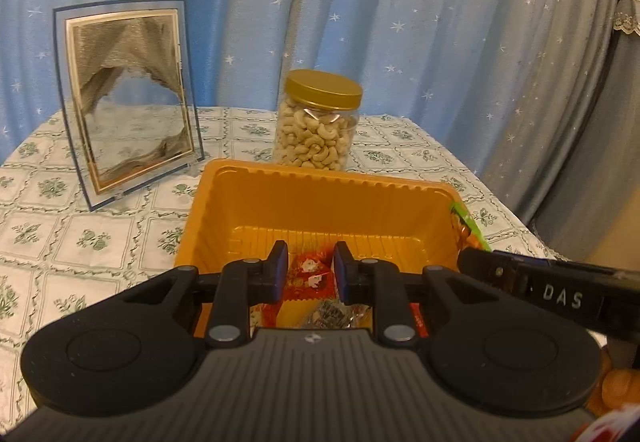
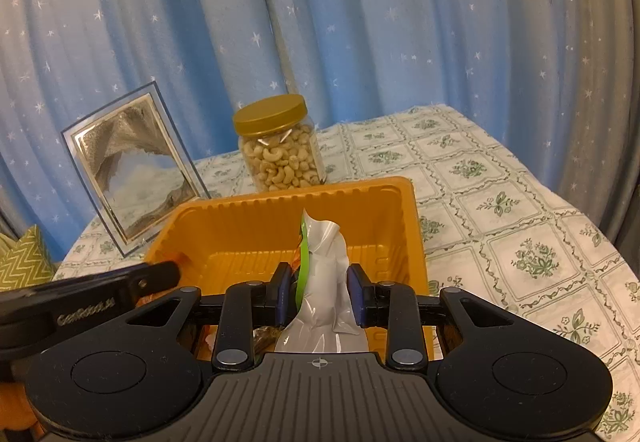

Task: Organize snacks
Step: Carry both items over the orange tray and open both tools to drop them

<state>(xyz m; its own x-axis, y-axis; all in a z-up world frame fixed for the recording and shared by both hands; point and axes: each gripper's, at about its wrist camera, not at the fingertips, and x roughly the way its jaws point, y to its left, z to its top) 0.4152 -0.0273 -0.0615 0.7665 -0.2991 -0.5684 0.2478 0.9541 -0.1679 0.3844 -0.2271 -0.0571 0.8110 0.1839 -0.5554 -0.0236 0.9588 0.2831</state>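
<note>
An orange plastic tray [image 1: 320,198] sits on the flowered tablecloth and also shows in the right wrist view [image 2: 256,226]. My left gripper [image 1: 311,270] hangs over the tray's near end, its jaws apart and empty, above a red snack packet [image 1: 308,278] and other wrapped snacks [image 1: 332,316] in the tray. My right gripper [image 2: 318,292] is over the tray, its jaws on both sides of a silver and green snack pouch [image 2: 326,282] that stands up between them. That pouch [image 1: 468,226] shows at the tray's right edge in the left wrist view.
A jar of cashews with a gold lid [image 1: 318,122] stands just behind the tray. A glass picture frame [image 1: 128,98] stands at the back left. Blue starred curtains hang behind the table. A green patterned cushion [image 2: 22,262] lies off the table's left edge.
</note>
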